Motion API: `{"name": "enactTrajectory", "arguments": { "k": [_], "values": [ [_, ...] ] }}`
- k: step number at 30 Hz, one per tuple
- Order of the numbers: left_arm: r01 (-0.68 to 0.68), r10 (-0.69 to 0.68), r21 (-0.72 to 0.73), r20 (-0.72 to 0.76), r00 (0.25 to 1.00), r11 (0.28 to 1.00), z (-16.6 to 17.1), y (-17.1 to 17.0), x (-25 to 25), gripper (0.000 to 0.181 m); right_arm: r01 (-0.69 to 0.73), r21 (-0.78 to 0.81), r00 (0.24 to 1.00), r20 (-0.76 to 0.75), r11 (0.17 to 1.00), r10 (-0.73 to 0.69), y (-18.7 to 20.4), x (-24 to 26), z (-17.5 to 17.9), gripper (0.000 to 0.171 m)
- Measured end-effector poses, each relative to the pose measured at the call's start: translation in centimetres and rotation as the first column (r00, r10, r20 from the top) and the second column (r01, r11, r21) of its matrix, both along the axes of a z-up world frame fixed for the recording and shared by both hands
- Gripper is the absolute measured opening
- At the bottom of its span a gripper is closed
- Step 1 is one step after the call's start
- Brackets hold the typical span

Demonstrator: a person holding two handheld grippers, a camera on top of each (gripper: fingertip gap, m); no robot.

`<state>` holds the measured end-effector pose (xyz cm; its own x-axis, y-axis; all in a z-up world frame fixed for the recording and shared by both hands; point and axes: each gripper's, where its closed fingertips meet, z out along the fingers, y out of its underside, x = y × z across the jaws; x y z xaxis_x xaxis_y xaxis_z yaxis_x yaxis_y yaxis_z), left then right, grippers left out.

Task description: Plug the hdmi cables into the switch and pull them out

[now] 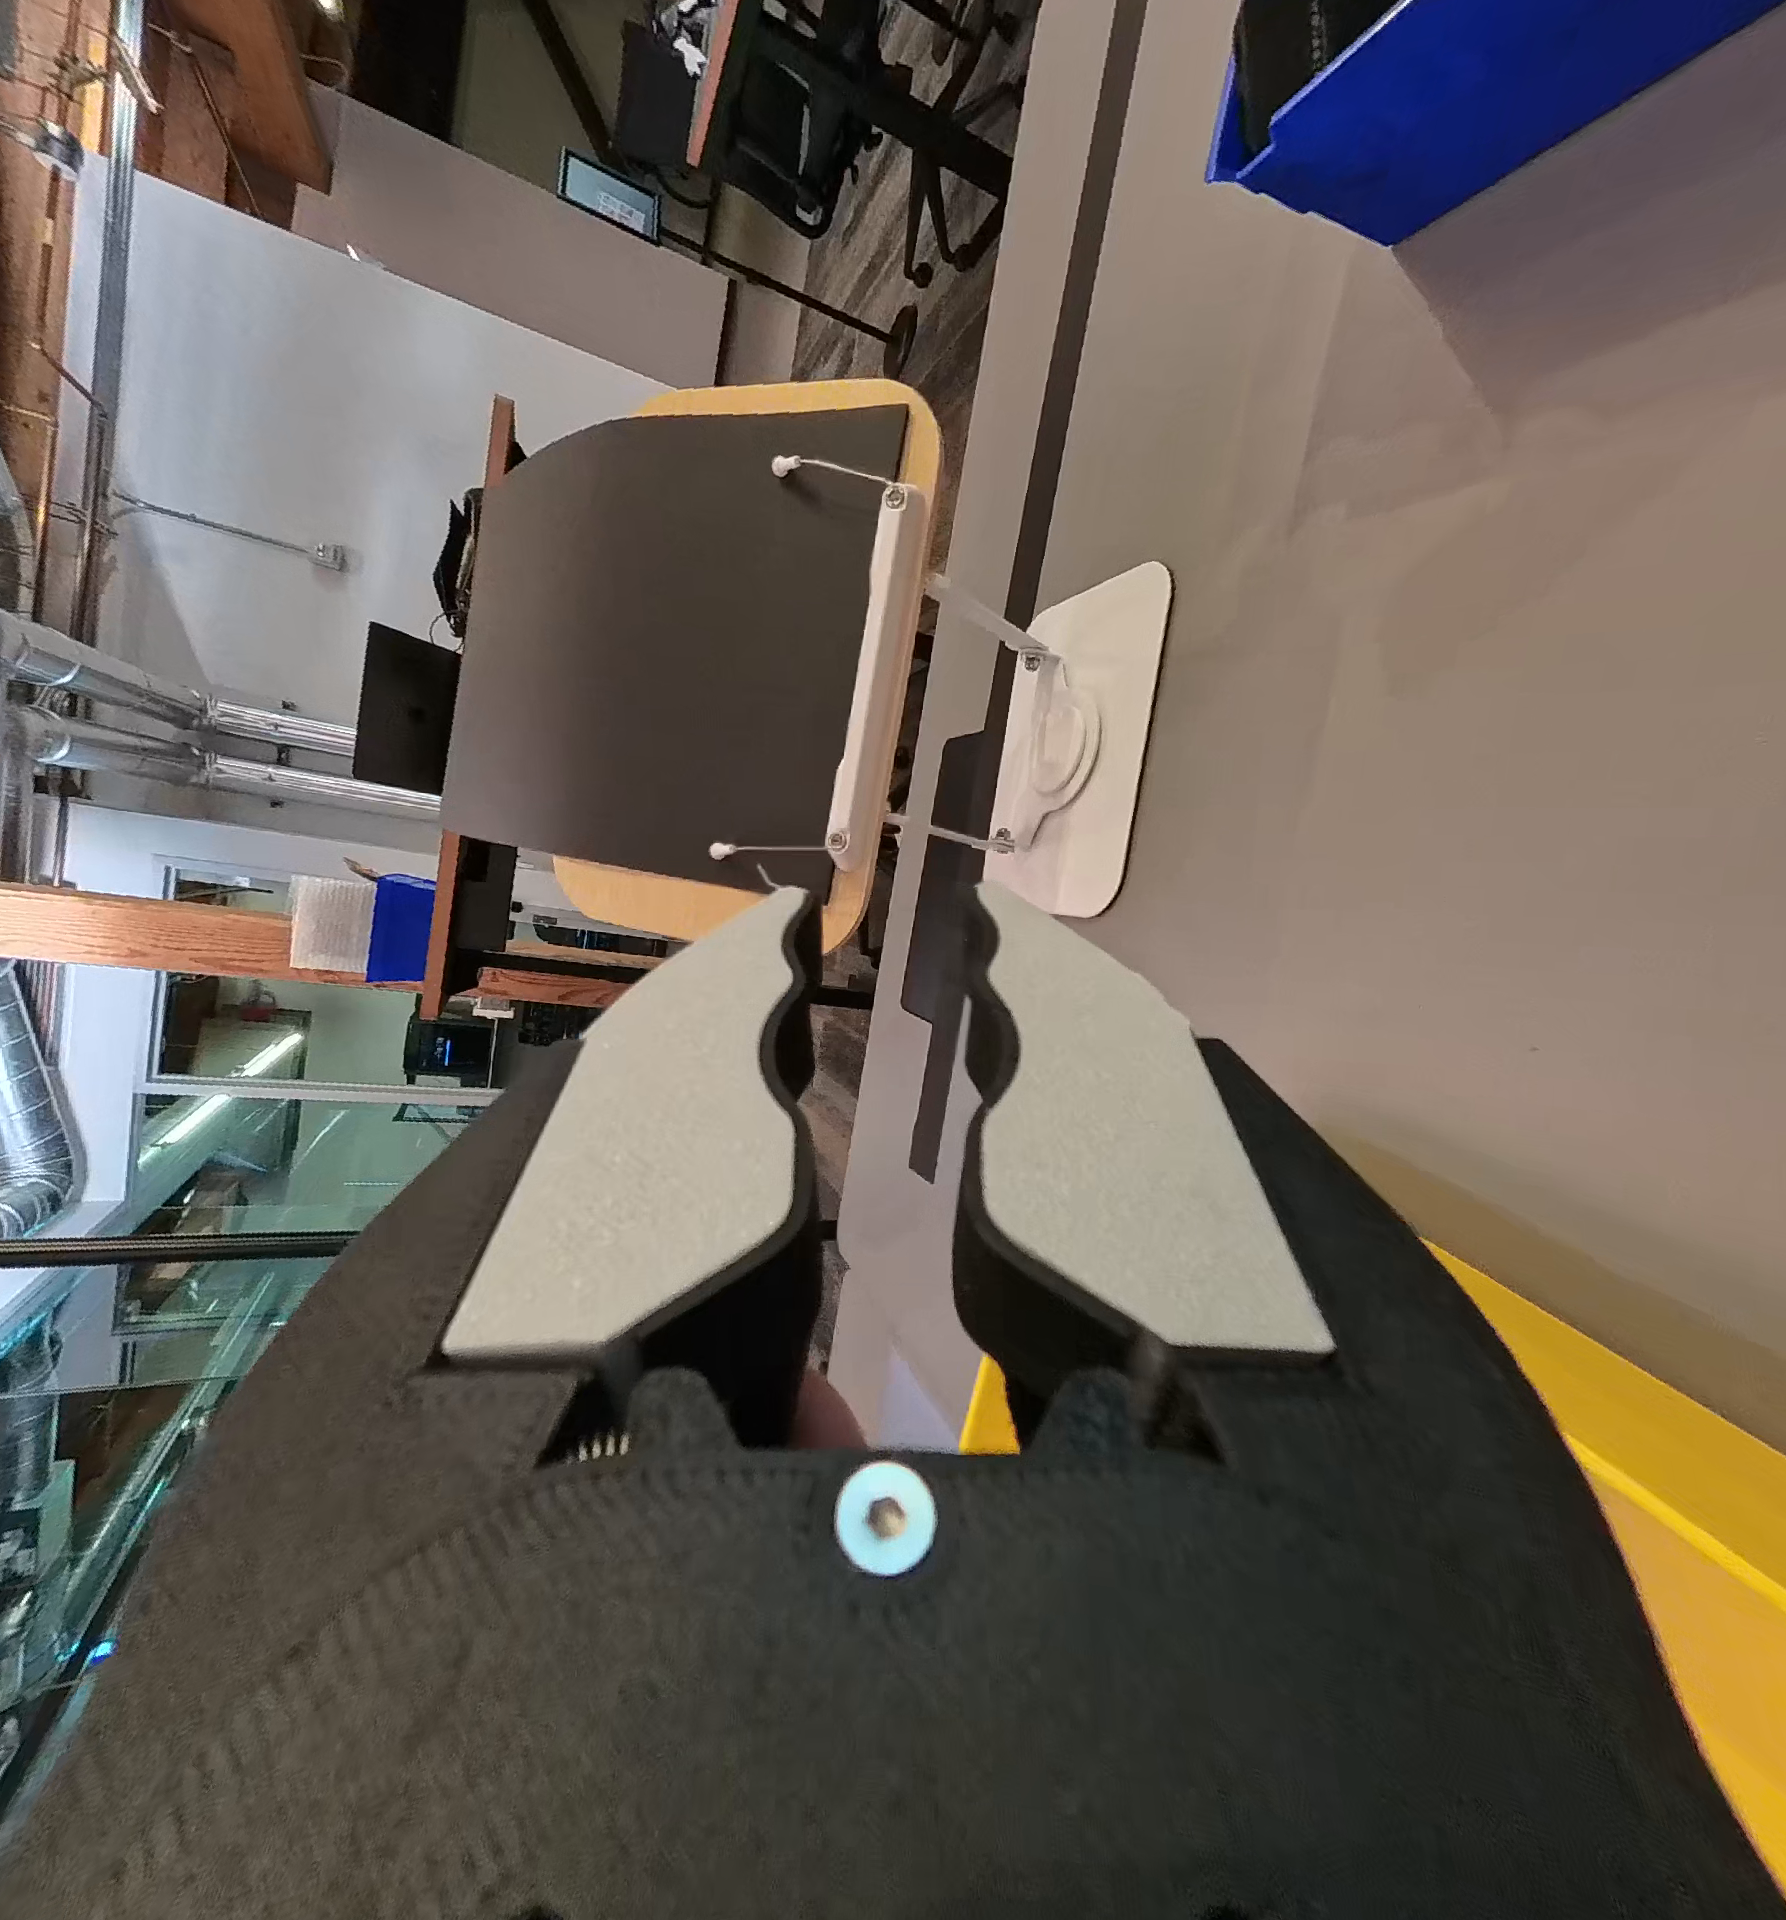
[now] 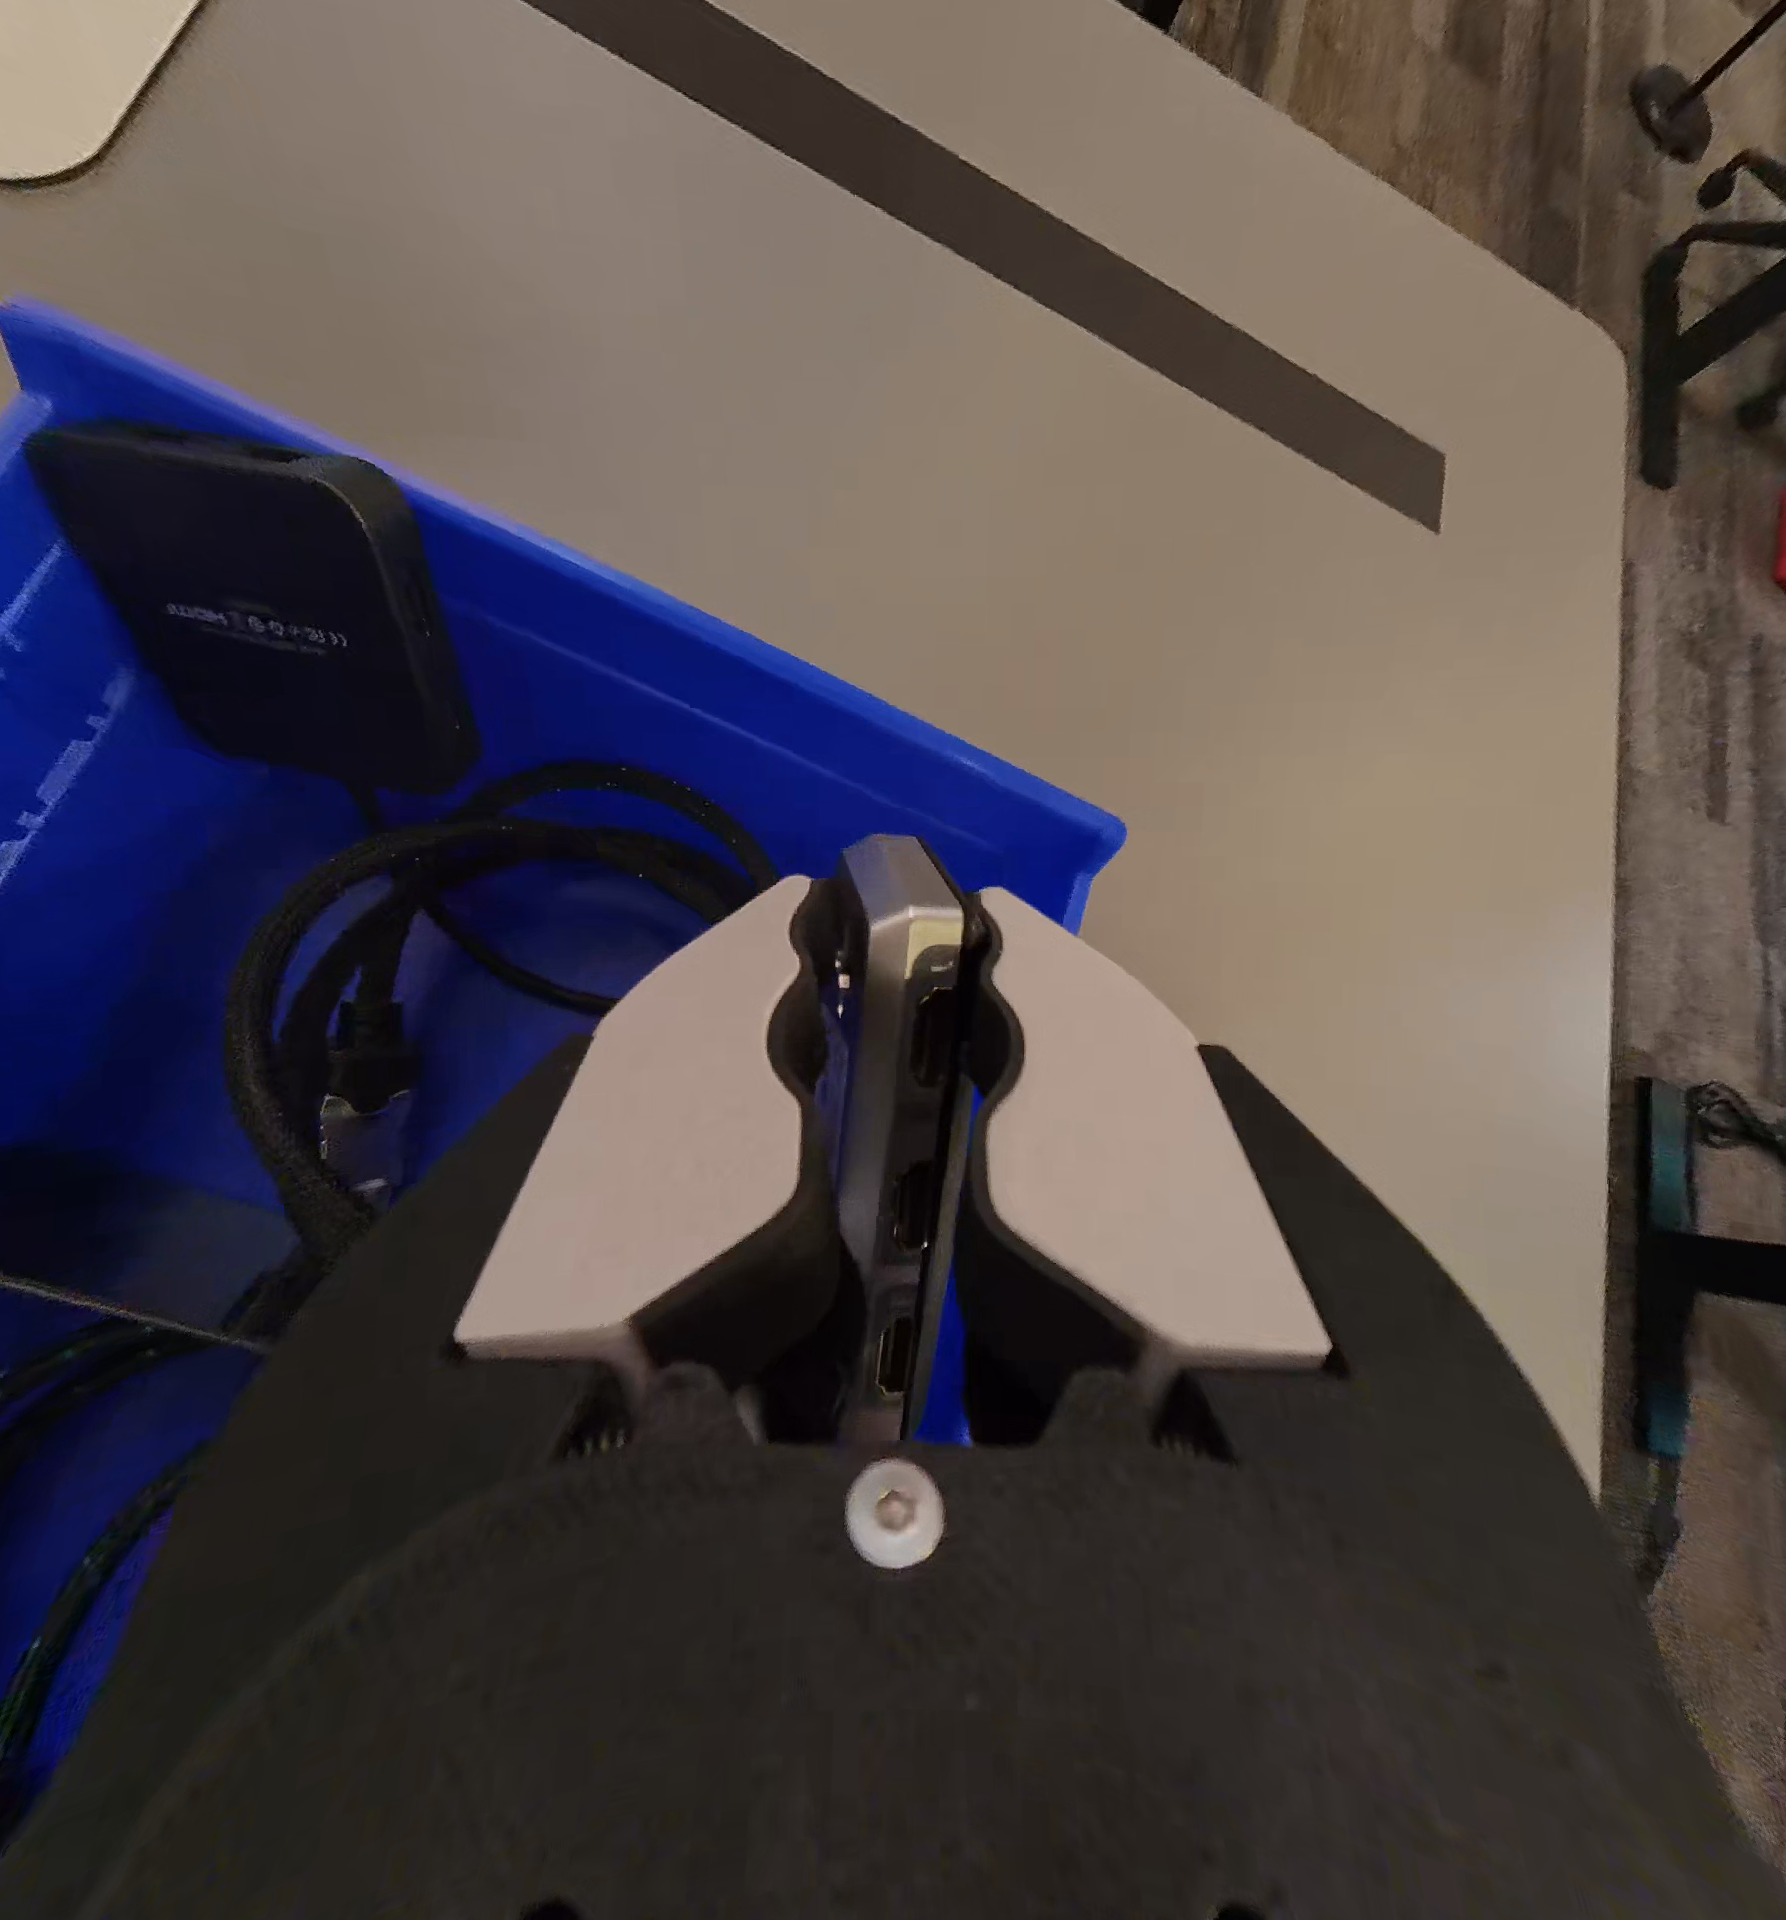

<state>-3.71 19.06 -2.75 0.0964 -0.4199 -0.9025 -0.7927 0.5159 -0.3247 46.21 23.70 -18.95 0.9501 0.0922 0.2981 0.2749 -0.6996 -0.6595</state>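
My right gripper is shut on a slim grey HDMI switch, held edge-on so its row of ports faces the camera, above the corner of a blue bin. Inside the bin lie coiled black braided HDMI cables with a plug end, and a black square box leans on the bin's wall. My left gripper is open and empty, turned on its side above the grey table. The switch and the cables do not show in the left wrist view.
The blue bin and a yellow bin stand on the table. A white stand holds a black board at the table's edge. A dark strip runs across the table. Chair legs stand on the floor beyond.
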Motion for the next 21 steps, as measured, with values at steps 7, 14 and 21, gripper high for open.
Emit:
{"name": "enactTrajectory", "arguments": {
  "k": [7, 14, 21],
  "values": [
    [0.007, -0.007, -0.021, -0.032, 0.999, 1.000, -1.2, 0.1, 0.9, 0.025, -0.109, -0.076, 0.992, -0.064, 0.991, 0.104, -0.8, -1.9, 0.2, 0.064],
    [-0.004, 0.003, -0.038, -0.036, 0.999, 0.999, -1.7, 0.6, 0.5, 0.025, -0.137, -0.092, 0.989, -0.076, 0.986, 0.130, -4.2, -2.0, 4.7, 0.044],
    [-0.004, 0.002, -0.045, -0.035, 0.999, 0.999, -1.8, 0.6, 0.1, 0.024, -0.256, -0.466, 0.967, -0.132, 0.847, 0.219, -9.9, -3.0, -1.4, 0.037]
  ]
}}
